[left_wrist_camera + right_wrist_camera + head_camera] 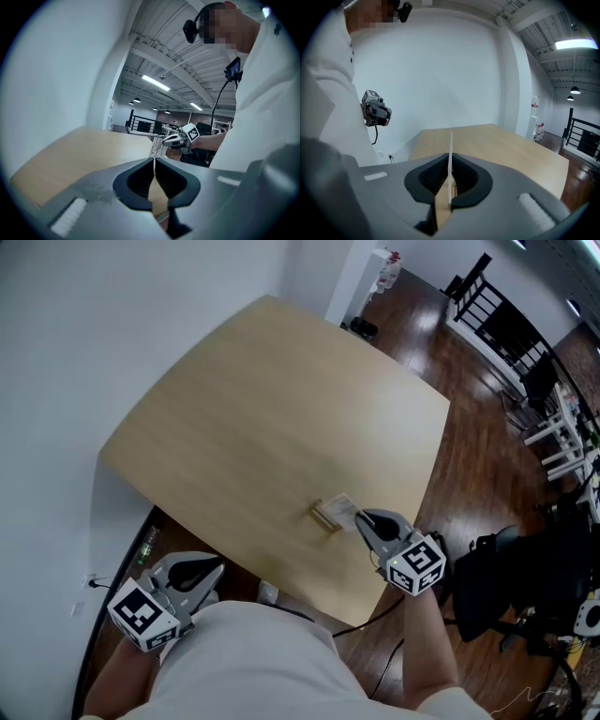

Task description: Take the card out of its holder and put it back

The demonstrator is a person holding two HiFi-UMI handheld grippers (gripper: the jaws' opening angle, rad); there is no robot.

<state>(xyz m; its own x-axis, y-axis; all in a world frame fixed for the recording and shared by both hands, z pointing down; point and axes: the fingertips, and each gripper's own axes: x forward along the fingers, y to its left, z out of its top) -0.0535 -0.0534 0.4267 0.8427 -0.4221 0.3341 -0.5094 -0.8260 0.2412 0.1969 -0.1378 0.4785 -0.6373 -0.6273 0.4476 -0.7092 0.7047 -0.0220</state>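
In the head view, a small wooden card holder (324, 516) lies near the front edge of the light wood table (272, 418). A white card (344, 509) sits right beside it, and my right gripper (360, 518) is shut on that card. I cannot tell whether the card's edge is in the holder's slot. The right gripper view shows the card (450, 150) edge-on, pinched between the dark pads. My left gripper (216, 569) hangs off the table's near-left edge, shut and holding nothing. The left gripper view shows its jaws closed (153, 164), with the right gripper (172, 139) and the card (157, 146) beyond.
A white wall (84, 324) runs along the table's left side. Dark wood floor (469, 427) lies to the right, with a black chair (525, 587) close to my right arm and black railings and furniture (506, 324) farther off. A cable (375, 615) hangs under the right gripper.
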